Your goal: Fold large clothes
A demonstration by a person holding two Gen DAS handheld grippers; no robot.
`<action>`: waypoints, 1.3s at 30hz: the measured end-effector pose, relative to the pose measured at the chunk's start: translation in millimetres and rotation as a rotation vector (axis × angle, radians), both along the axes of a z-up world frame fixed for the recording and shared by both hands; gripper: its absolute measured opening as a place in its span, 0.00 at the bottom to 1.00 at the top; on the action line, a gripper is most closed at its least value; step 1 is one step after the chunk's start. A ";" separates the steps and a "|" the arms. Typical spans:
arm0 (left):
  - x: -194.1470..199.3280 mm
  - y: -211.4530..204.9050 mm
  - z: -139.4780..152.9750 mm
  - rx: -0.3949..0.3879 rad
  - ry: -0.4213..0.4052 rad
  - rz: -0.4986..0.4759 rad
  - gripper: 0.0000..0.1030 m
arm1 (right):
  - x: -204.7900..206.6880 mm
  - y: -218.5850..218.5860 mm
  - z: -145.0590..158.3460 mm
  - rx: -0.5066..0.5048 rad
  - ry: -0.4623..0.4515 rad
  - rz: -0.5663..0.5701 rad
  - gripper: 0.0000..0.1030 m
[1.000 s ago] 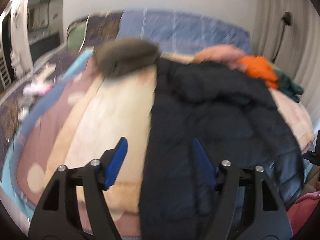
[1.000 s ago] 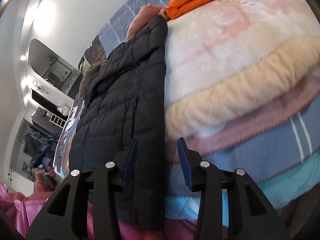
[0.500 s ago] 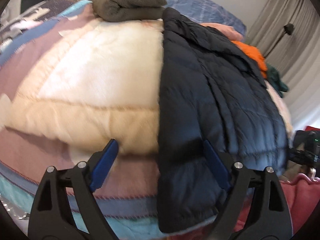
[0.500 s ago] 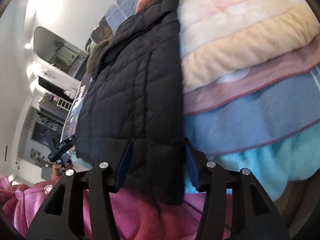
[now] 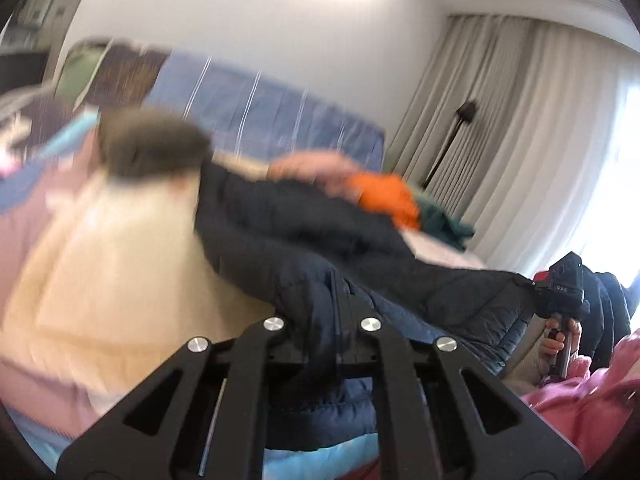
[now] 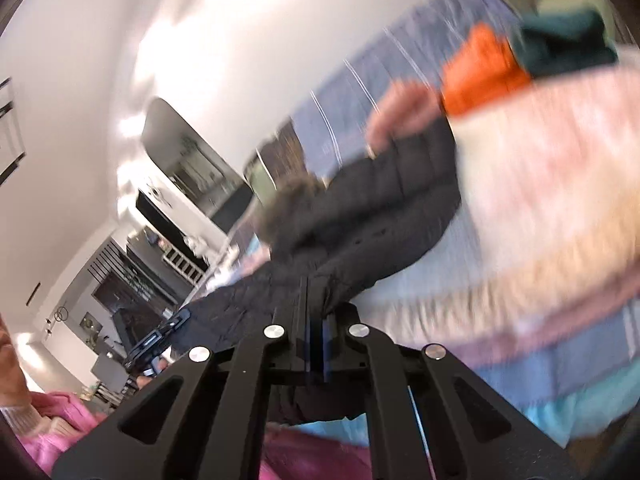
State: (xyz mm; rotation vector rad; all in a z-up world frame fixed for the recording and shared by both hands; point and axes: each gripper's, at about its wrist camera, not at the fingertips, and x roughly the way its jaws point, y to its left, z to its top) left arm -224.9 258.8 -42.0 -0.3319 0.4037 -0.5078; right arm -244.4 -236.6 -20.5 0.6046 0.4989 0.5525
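Since the earlier frames: both grippers, then standing open astride the near hem of the dark quilted jacket (image 5: 304, 248), have just closed on it and risen, and the hem, formerly flat on the bed, now hangs lifted off the striped blanket (image 5: 104, 280). Left to right, left wrist view: blanket, cream and pink bands, heavily blurred; brown folded garment (image 5: 152, 148), outline smeared; jacket, upper part lying on the bed, lower edge drawn up toward the camera; pink garment (image 5: 312, 164), orange garment (image 5: 384, 196) and teal garment (image 5: 444, 228) behind it, edges indistinct; curtain (image 5: 520, 128) at far right. Left gripper (image 5: 340, 300): jaws pinched narrow on the hem, pads buried in dark fabric and not visible. Right gripper (image 5: 560, 288), seen at far right of the same view, grips the hem's other end; a hand (image 5: 558, 340) below it and a pink sleeve (image 5: 584, 396), cut off by the frame. Right wrist view: right gripper (image 6: 314, 320), blue pads pressed together with jacket cloth (image 6: 360, 216) clamped between; left gripper (image 6: 160, 336) at the hem's far end, small and dark. Open room: bare blanket to the jacket's left in the left view; clothes pile crowds its far right corner.
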 end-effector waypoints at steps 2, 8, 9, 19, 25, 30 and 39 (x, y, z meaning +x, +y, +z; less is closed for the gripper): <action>-7.6 -2.3 17.5 -0.018 -0.037 0.007 0.07 | -8.5 -4.0 15.6 0.005 -0.070 -0.010 0.04; -25.4 -8.5 50.5 -0.003 -0.127 0.042 0.10 | -18.6 -16.6 43.2 -0.019 -0.188 -0.074 0.03; -19.7 -11.5 53.2 0.003 -0.129 0.047 0.11 | -9.6 -18.5 43.3 -0.014 -0.186 -0.083 0.04; 80.1 -16.0 58.2 0.046 -0.027 0.175 0.13 | 117.0 -23.3 33.6 -0.021 -0.115 -0.163 0.04; 155.1 -21.2 41.5 0.096 0.055 0.222 0.14 | 177.5 -15.0 13.2 -0.104 -0.049 -0.200 0.04; 207.8 -25.3 20.8 0.136 0.130 0.234 0.14 | 222.3 -13.3 -14.1 -0.142 0.025 -0.217 0.04; 278.6 -31.5 -39.7 0.188 0.281 0.254 0.18 | 279.4 -4.8 -60.4 -0.267 0.146 -0.248 0.05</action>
